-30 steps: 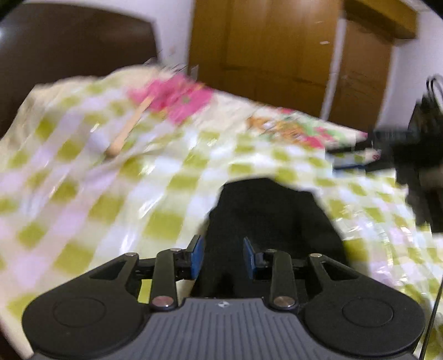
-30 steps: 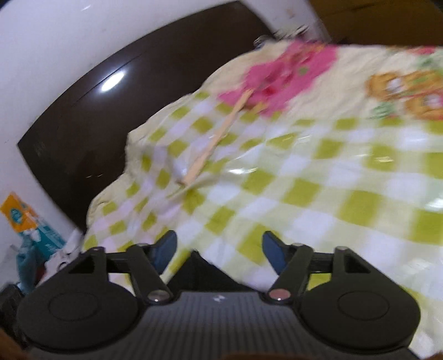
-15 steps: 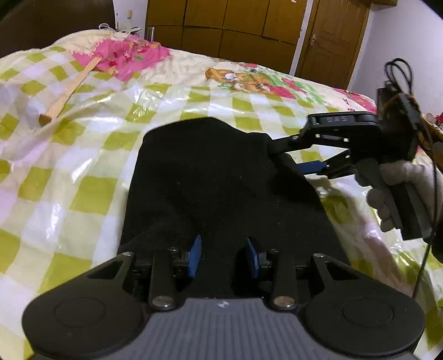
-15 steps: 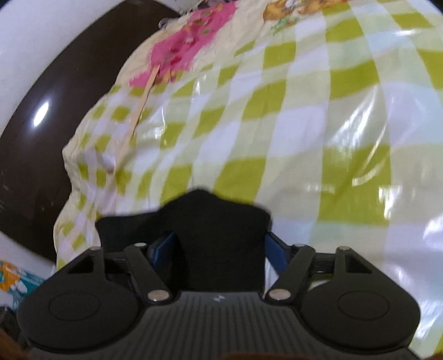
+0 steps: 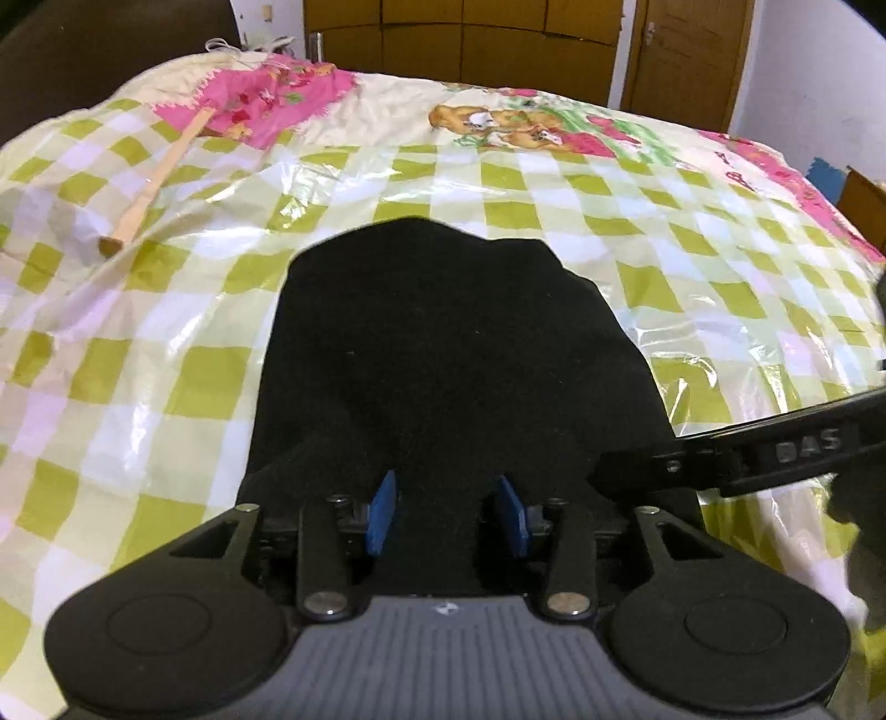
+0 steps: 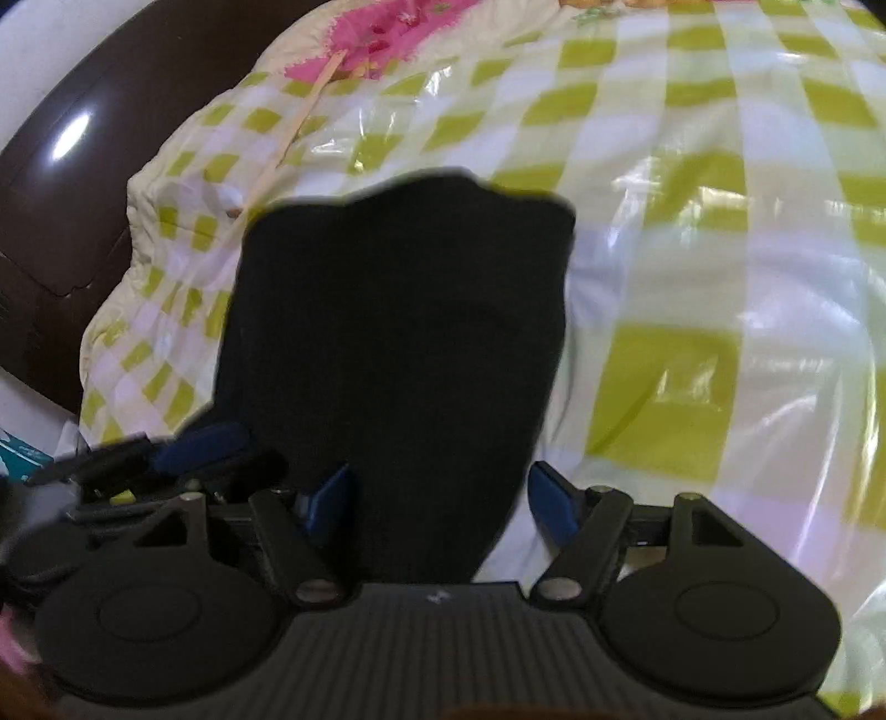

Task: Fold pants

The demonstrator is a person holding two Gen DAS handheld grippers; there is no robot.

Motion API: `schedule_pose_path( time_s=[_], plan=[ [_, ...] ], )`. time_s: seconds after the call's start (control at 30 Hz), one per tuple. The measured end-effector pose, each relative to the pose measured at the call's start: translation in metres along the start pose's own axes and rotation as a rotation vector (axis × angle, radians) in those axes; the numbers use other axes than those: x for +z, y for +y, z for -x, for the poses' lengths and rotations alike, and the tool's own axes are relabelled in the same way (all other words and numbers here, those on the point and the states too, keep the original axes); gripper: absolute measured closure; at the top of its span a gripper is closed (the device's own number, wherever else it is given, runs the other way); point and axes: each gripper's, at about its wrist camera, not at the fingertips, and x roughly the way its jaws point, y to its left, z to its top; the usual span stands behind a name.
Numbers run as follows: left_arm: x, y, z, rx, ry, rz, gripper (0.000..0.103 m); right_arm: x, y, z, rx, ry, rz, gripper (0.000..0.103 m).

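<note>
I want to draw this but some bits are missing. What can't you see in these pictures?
- Pants: in both views the near end is hidden behind the tool body, so the fold there cannot be checked.
- Right tool: in the left view it is cut off by the right edge.
- Stick: in the right view it is thin and blurred, and its lower end meets the pants' edge.

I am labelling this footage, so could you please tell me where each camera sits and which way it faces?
Left wrist view: sits on the left gripper, looking down its opening jaws across the black pants on the checked bed cover toward the wardrobe; the right gripper enters from the right.
Right wrist view: sits on the right gripper, facing over the pants toward the headboard; the left gripper shows at lower left.
Shared: pants, bed cover, wooden stick.
</note>
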Motion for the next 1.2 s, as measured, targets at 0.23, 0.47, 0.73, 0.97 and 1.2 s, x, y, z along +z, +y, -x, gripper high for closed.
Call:
schedule_pose_path(
  time_s=[0.23, 0.47, 0.73, 0.97, 1.2],
  plan=[
    [-0.012, -0.017, 0.034, 0.067, -0.037, -0.008, 0.03, -0.019, 0.027, 0.052, -0.004, -0.087, 0.065, 0.031],
    [-0.027, -0.025, 0.058, 0.094, -0.04, 0.064, 0.015, -0.043, 0.031, 0.07, 0.025, -0.087, -0.007, 0.03],
    [-0.04, -0.045, 0.075, 0.137, -0.049, 0.06, 0.01, -0.068, 0.037, 0.084, 0.01, -0.087, 0.008, 0.028],
    [-0.048, -0.063, 0.083, 0.194, -0.042, 0.023, 0.006, -0.089, 0.032, 0.094, 0.002, -0.093, -0.02, 0.027],
    [-0.054, -0.067, 0.088, 0.208, -0.021, 0.044, 0.006, -0.1, 0.029, 0.101, 0.002, -0.104, -0.044, 0.027]
  ],
)
